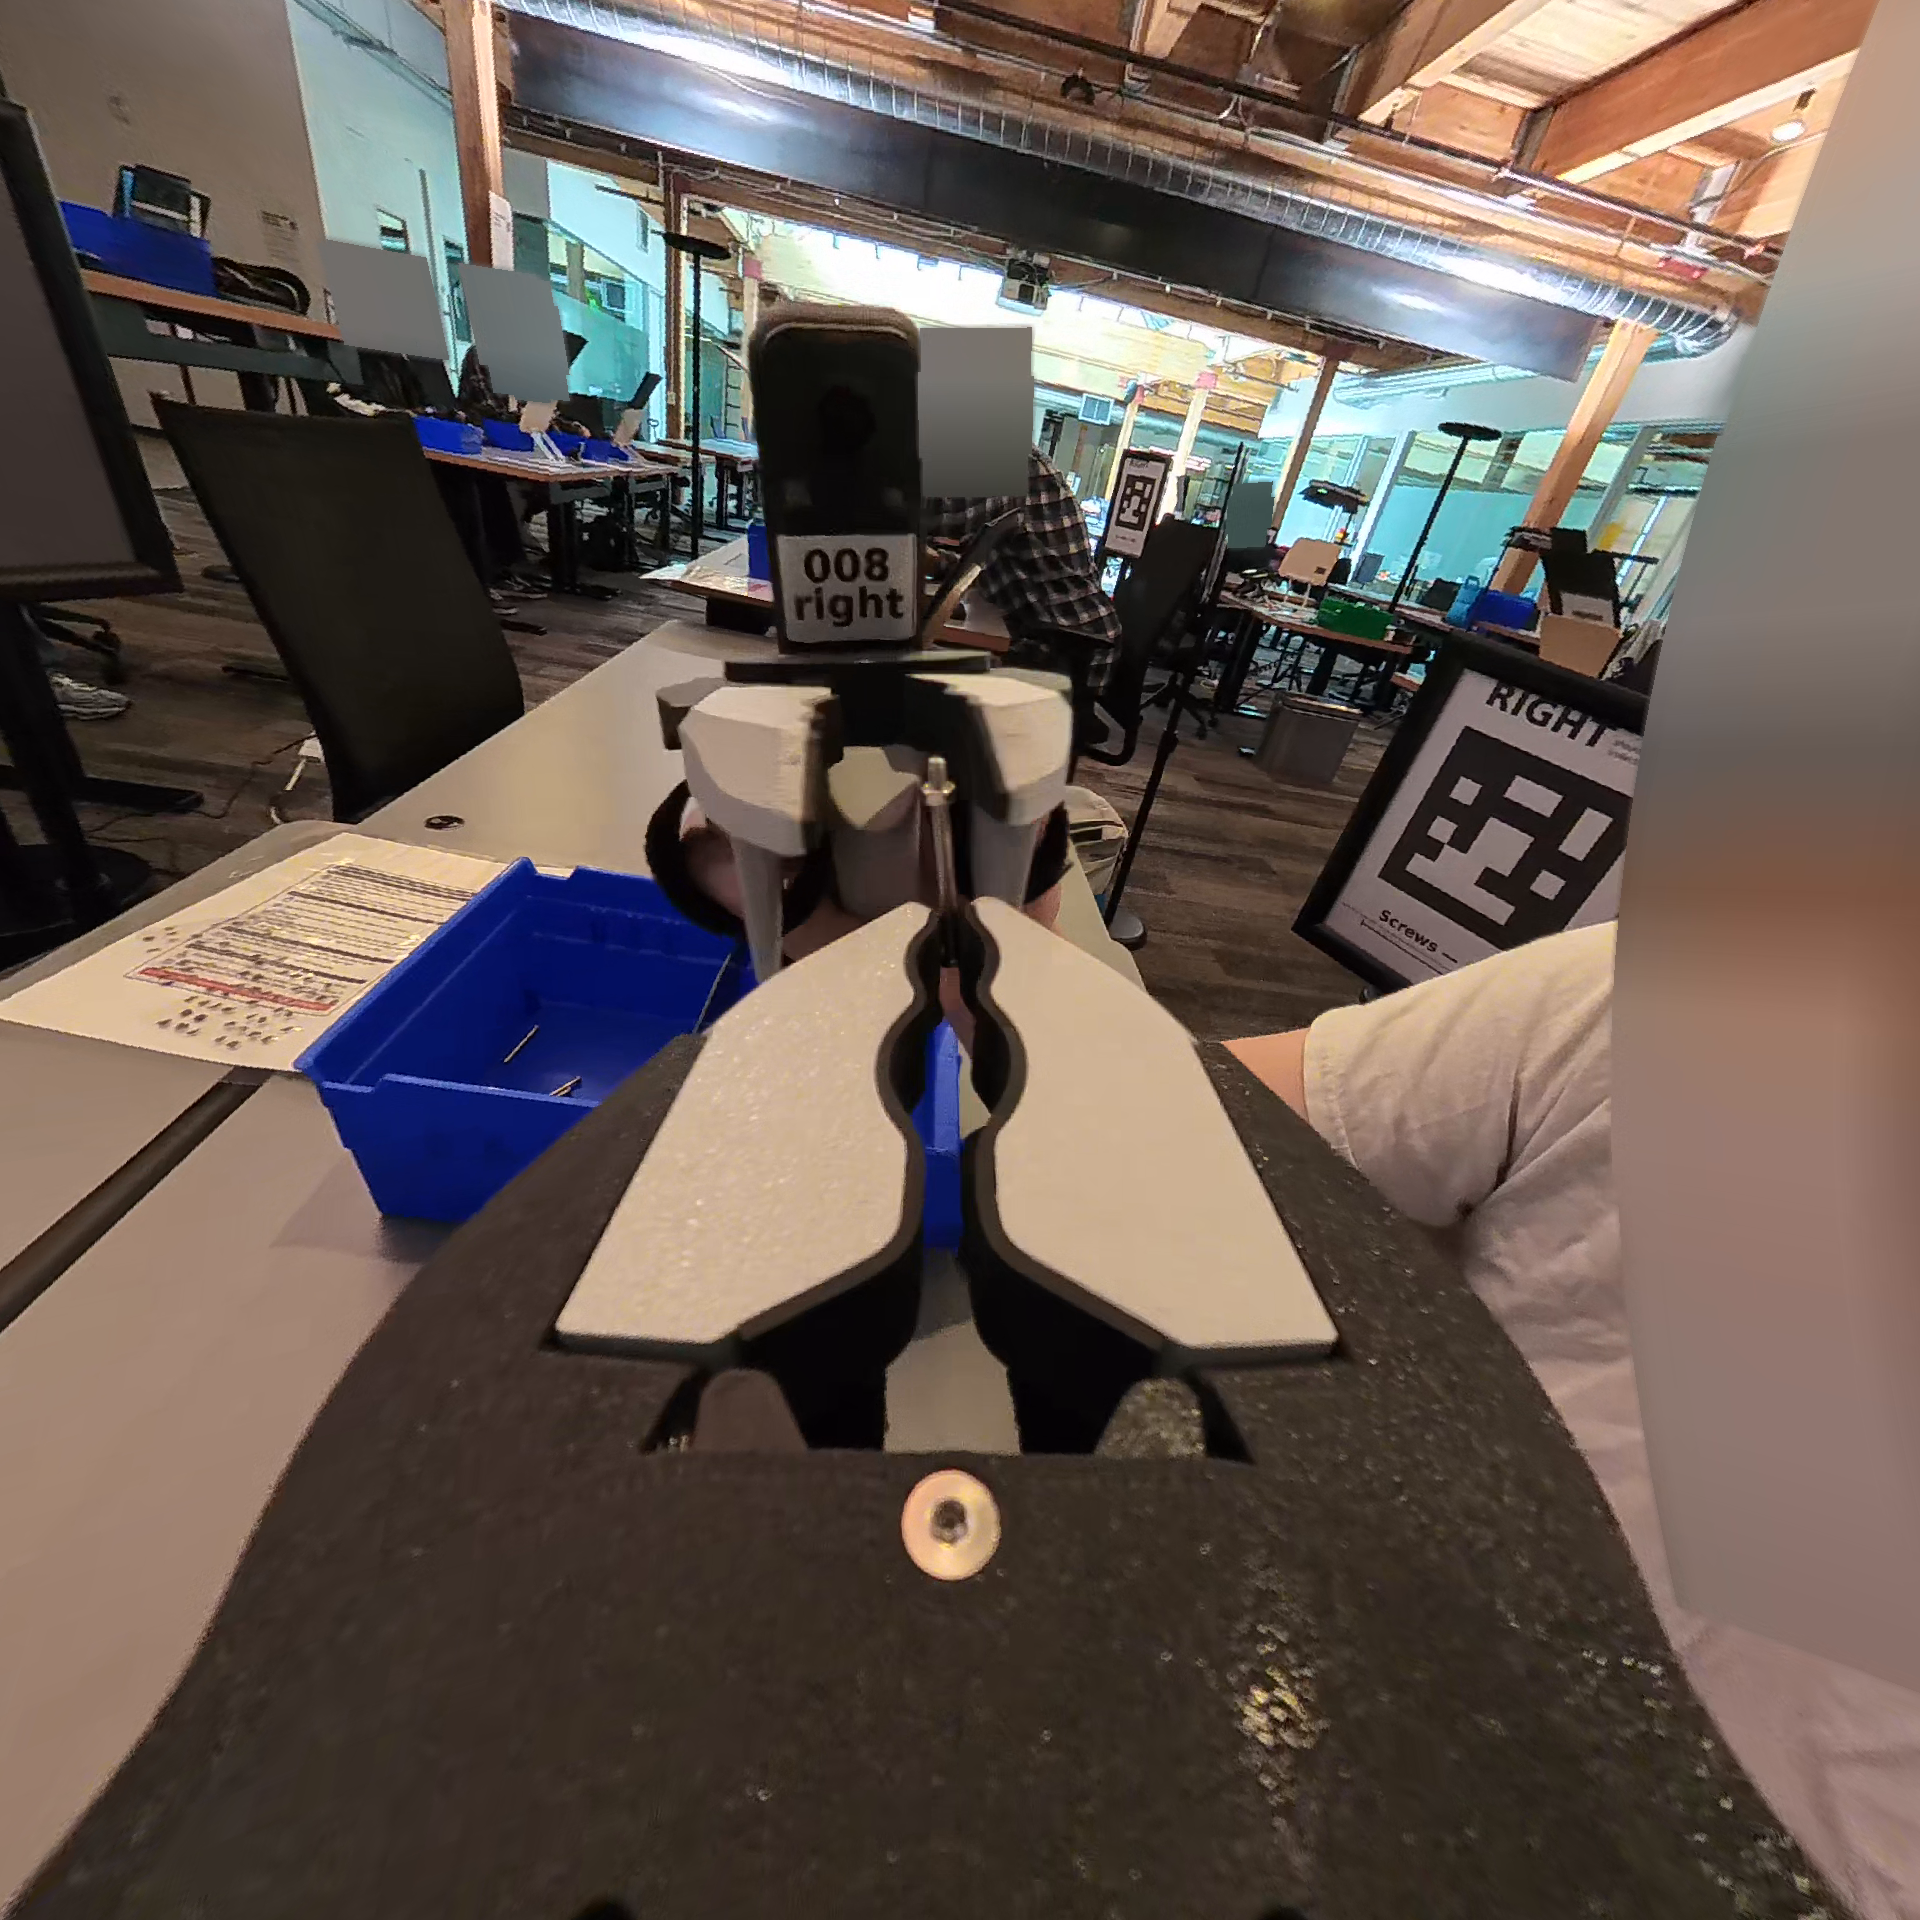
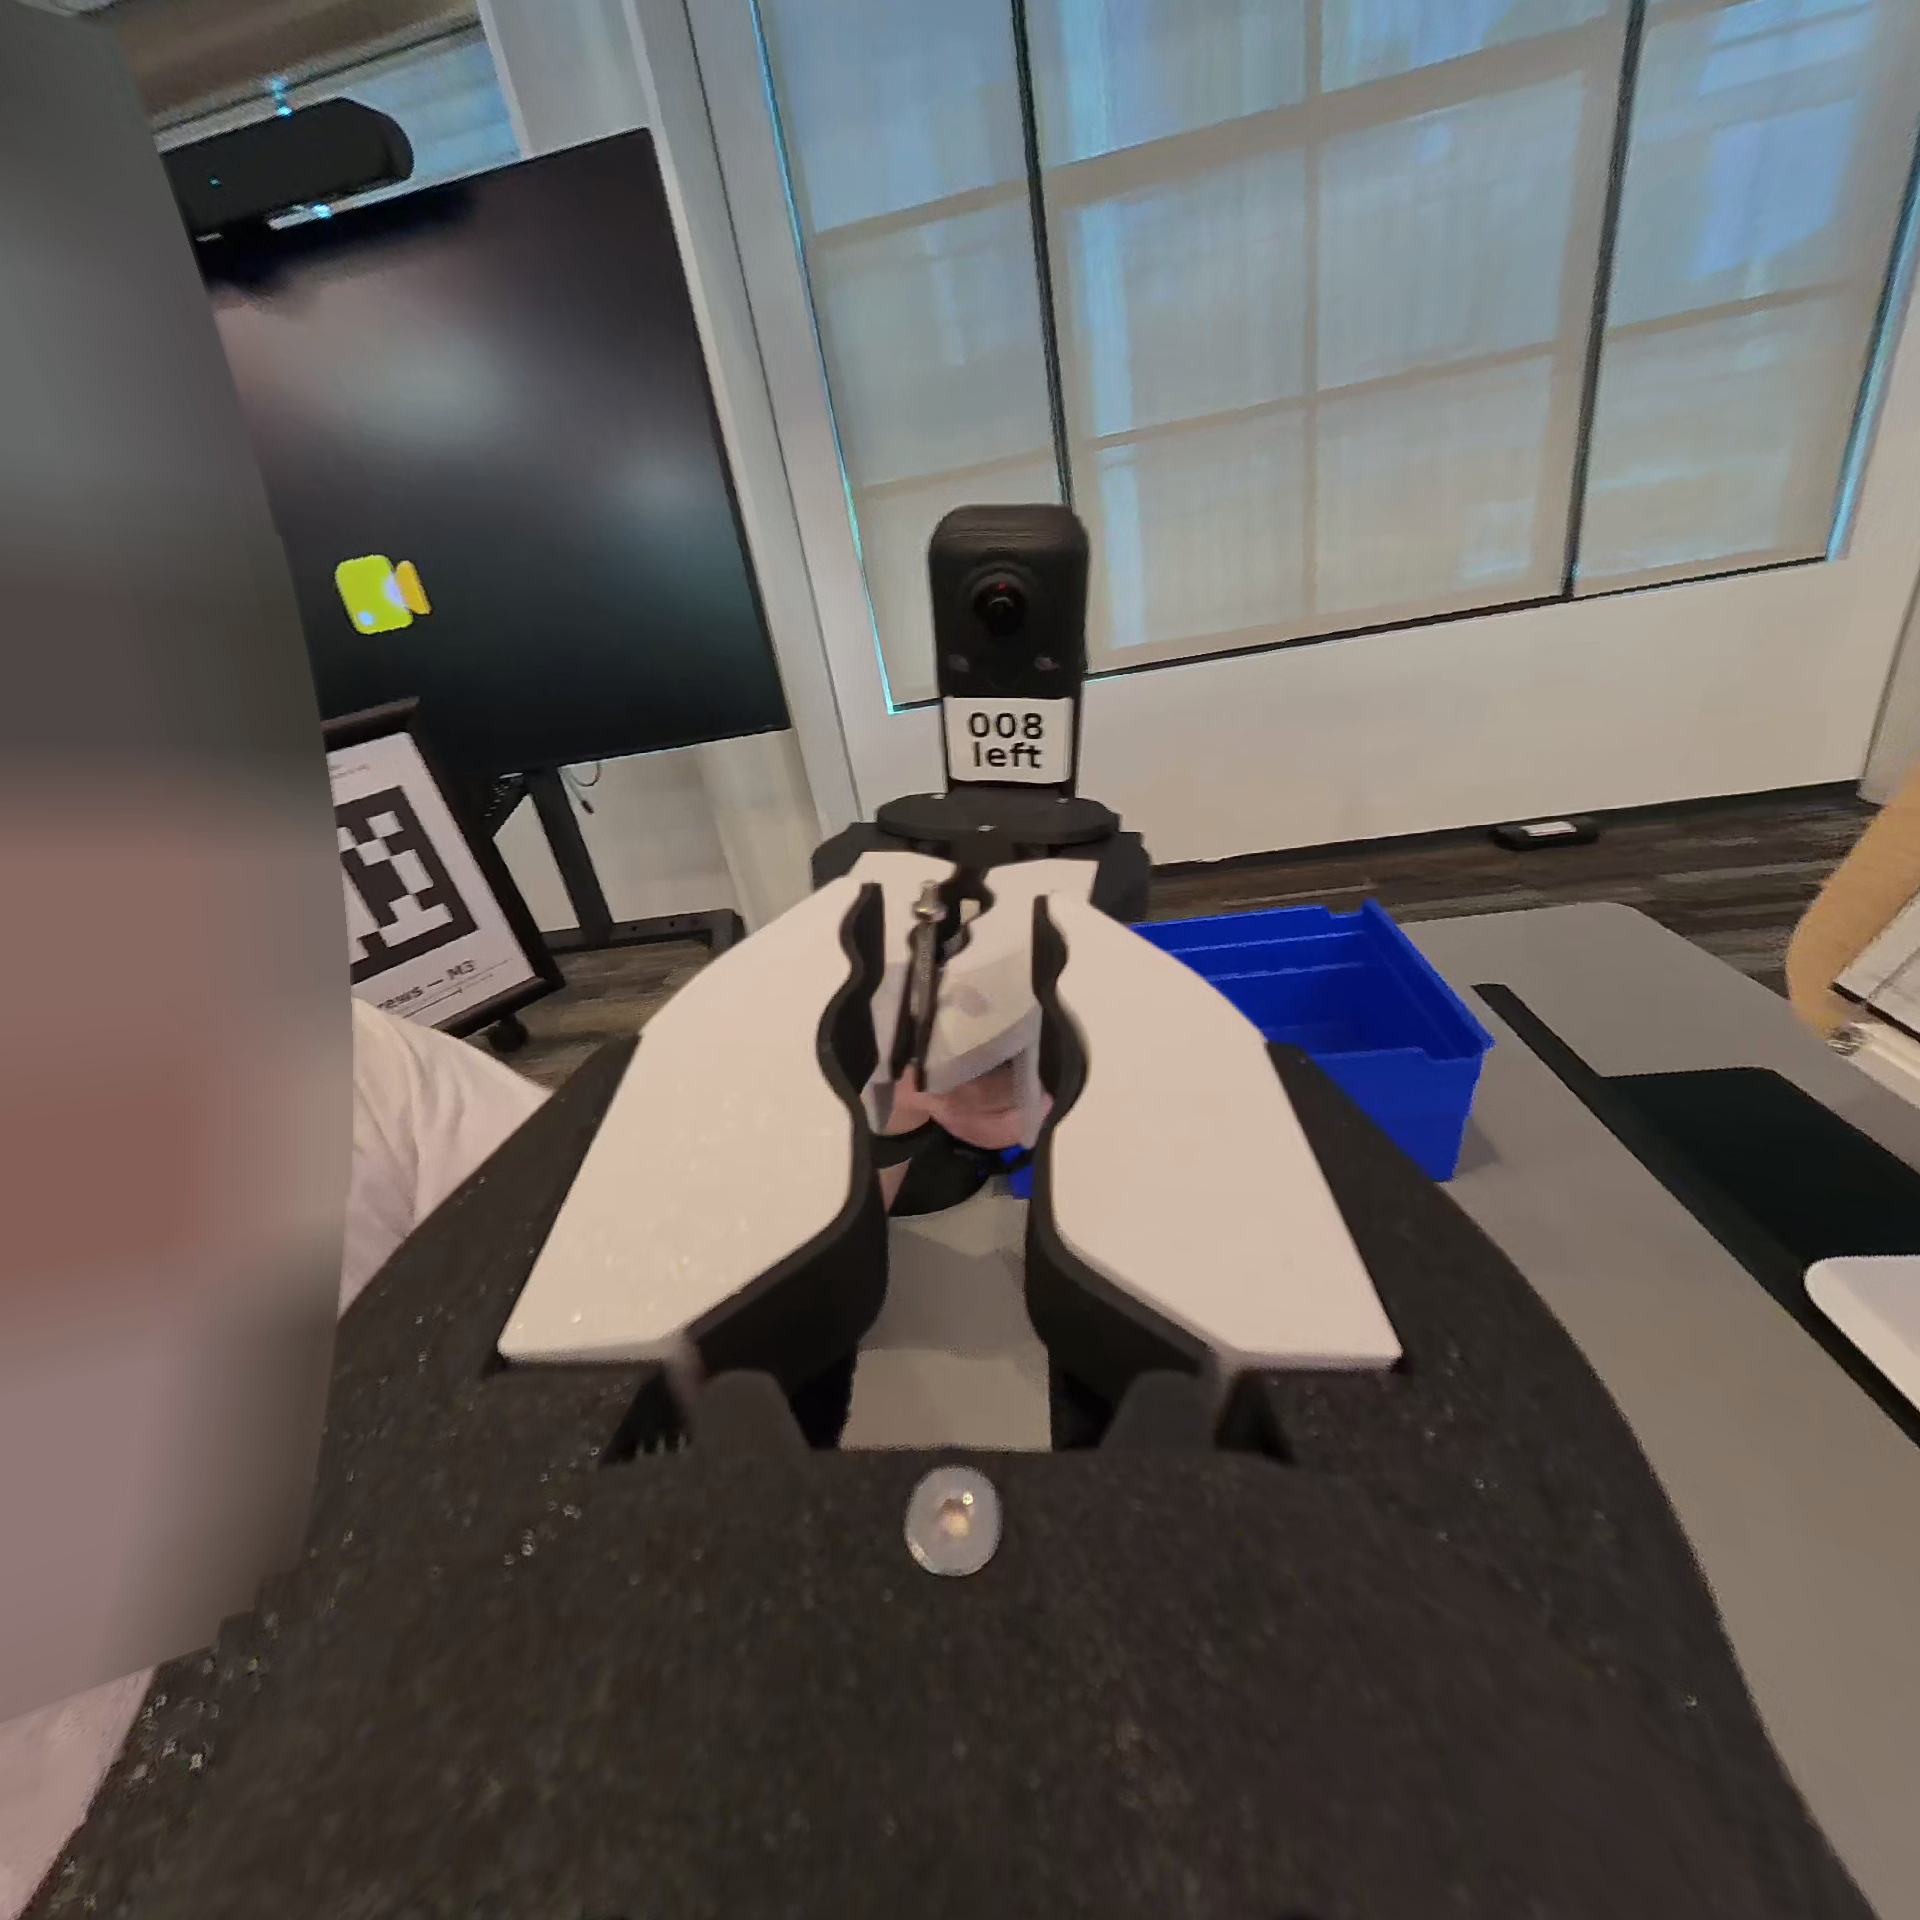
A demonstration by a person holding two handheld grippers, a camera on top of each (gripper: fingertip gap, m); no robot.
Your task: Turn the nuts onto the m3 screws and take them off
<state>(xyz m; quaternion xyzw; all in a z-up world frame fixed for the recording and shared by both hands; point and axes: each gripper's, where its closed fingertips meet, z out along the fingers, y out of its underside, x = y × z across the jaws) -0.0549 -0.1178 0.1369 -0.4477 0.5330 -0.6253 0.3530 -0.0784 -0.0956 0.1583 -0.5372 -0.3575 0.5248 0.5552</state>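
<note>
Both grippers' grainy grey fingers: left gripper (image 1: 948,940) clamps a slim metal screw (image 1: 940,842), right gripper (image 2: 956,914) apart.

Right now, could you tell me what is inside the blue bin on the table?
The left wrist view shows two thin screws lying on the floor of the blue bin. The left gripper covers the bin's right end, so anything there is hidden.

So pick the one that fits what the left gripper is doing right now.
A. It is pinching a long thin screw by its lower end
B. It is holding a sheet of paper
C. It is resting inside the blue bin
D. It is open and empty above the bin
A: the left gripper has its fingertips closed on the lower end of the screw, which stands up towards the right gripper, above the blue bin.
</note>
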